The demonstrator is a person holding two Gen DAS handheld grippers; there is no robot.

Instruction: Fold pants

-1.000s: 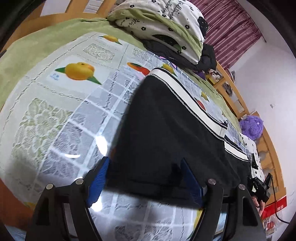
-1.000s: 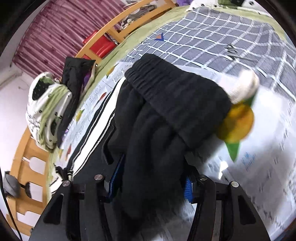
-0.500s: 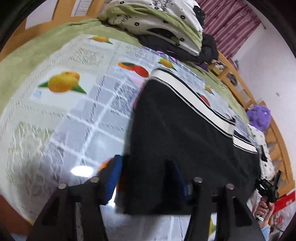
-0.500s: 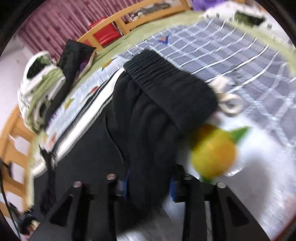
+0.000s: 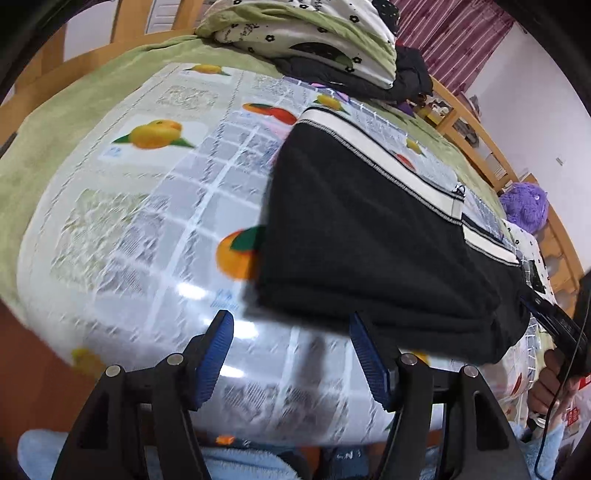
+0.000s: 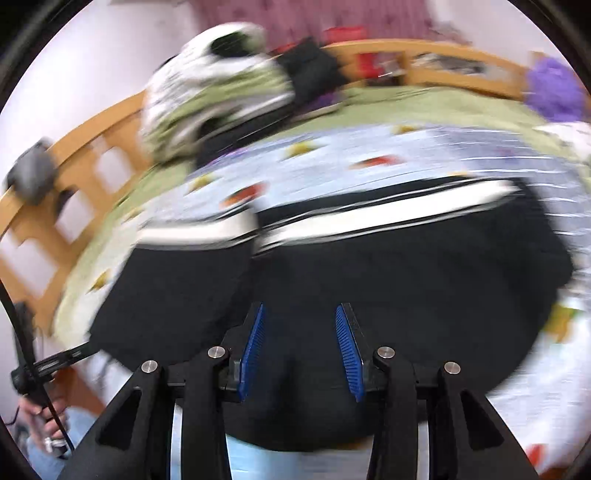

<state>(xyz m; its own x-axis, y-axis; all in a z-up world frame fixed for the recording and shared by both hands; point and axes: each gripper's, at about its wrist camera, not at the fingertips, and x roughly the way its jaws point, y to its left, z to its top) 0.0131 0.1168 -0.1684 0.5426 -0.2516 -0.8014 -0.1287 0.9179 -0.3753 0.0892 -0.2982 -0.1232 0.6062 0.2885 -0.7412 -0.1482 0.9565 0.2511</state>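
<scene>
Left tongs (image 5: pixel 290 334), at the bottom centre of the left wrist view, are standing wide, blue pads apart with only the patterned bed cover between them; the right pad is sitting just beside the near hem of the pants (image 5: pixel 369 236), and whether it is touching the cloth cannot be told. Right tongs (image 6: pixel 301 328), at the bottom centre of the right wrist view, are also standing apart at a moderate gap over black fabric, with nothing seen pinched between the pads, though heavy blur is making this less than certain. The pants (image 6: pixel 369 280) are lying flat on the bed cover (image 5: pixel 147 221), filling the centre and right of the left view as a dark slab with a white side stripe (image 5: pixel 380 155) running toward the upper right; in the right view they are spanning the middle of the frame, one layer appearing to overlap another at centre left. Judged from this layout, a fold is sitting laid down and both tongs are free, so the step in hand is likely the release between folds. The next move is probably calling for a fresh grip on one end of the doubled cloth by both tongs, taking all layers together and carrying them evenly so the stripe edges are staying aligned. A pile of bedding (image 5: pixel 314 33) is occupying the upper centre, and a purple plush toy (image 5: pixel 524 206) is resting at the right edge.
</scene>
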